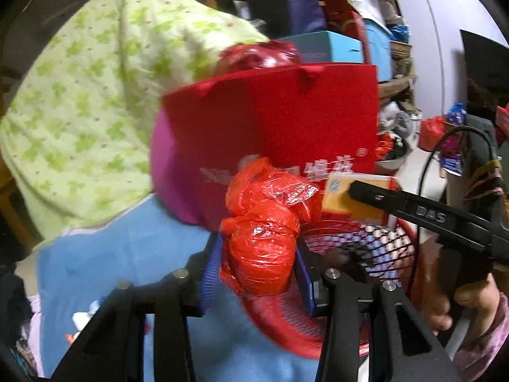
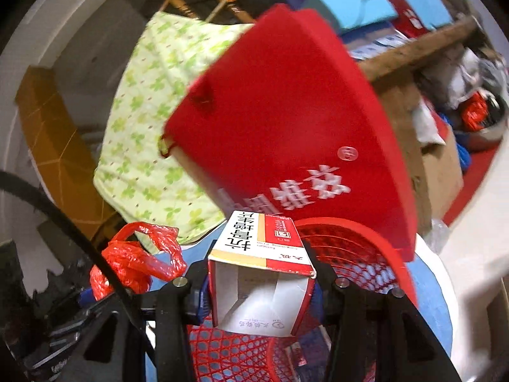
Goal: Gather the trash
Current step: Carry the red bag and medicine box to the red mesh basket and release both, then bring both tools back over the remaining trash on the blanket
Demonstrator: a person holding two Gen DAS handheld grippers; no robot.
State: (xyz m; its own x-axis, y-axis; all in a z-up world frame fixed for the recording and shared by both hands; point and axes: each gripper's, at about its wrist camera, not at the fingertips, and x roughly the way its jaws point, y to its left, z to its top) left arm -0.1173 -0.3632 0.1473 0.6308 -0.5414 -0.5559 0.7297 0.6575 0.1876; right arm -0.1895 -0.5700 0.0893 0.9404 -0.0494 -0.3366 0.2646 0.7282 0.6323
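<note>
Two pieces of trash are in hand at once, one per gripper; the left gripper has its blue-padded fingers clamped on a crumpled red plastic bag, which bulges up and forward from between them; the right gripper has its fingers pressed against the two sides of an open, empty medicine box, its torn flap end facing the camera. Just beyond and below both sets of fingertips sits a red mesh basket, resting on a blue cloth; seen from the left wrist, the box hangs over the basket's far rim to the right of the left fingers; seen from the right wrist, the bag shows low to the left of the right fingers. Behind the basket, past the fingertips, stands a large red paper bag, with a green-patterned quilt to its left.

The step looks like delivery: both items carried to the basket, not yet let go. The next move calls for bringing each load fully over the mesh opening, then parting the fingers; the limp bag may cling to a pad, and the light box could tip off the rim if released too near the edge.
</note>
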